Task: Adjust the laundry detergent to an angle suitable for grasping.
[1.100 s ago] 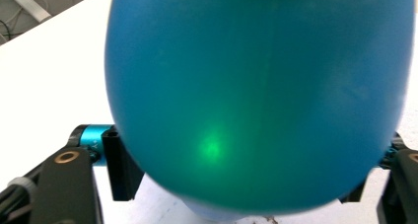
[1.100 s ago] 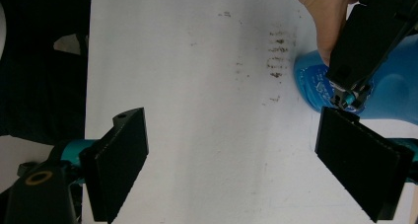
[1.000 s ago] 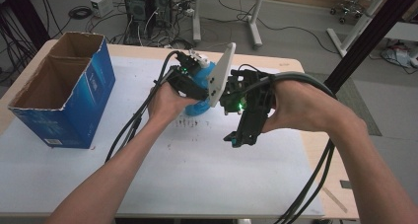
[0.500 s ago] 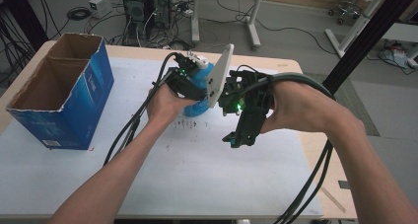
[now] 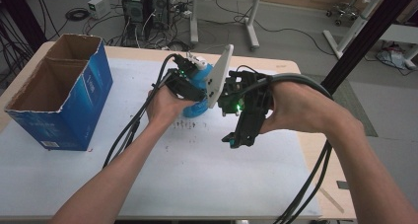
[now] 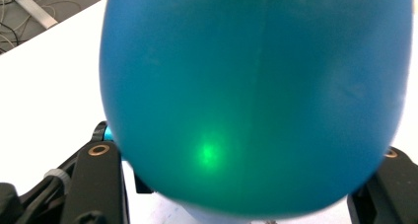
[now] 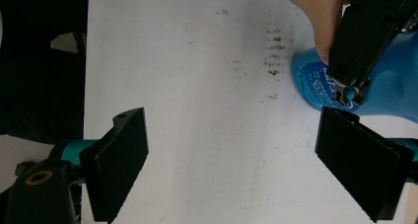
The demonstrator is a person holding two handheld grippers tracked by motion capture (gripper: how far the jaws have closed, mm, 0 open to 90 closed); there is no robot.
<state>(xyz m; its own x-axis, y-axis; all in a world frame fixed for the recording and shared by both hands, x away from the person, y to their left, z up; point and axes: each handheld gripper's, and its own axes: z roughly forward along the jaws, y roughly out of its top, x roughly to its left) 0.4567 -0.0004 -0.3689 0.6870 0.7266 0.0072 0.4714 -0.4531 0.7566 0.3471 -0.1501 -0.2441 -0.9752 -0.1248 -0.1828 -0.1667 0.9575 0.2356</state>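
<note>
A blue plastic bottle (image 5: 196,108) stands on the white table top (image 5: 197,184) near its far middle. My left gripper (image 5: 191,86) is shut on the bottle, whose rounded blue body (image 6: 256,95) bulges between the two black jaws in the left gripper view. Just right of it my right gripper (image 5: 235,137) hangs over the table with its jaws pointing down. It is open (image 7: 236,169), with bare table between its fingers. The bottle's labelled base (image 7: 309,86) lies beside its right jaw, under the other gripper's jaw.
An open blue cardboard box (image 5: 59,95) stands at the table's left side. Dark smudges (image 5: 187,125) mark the table in front of the bottle. Thick cables trail from both grippers toward the near edge. A grey plate (image 5: 219,76) stands up between the hands.
</note>
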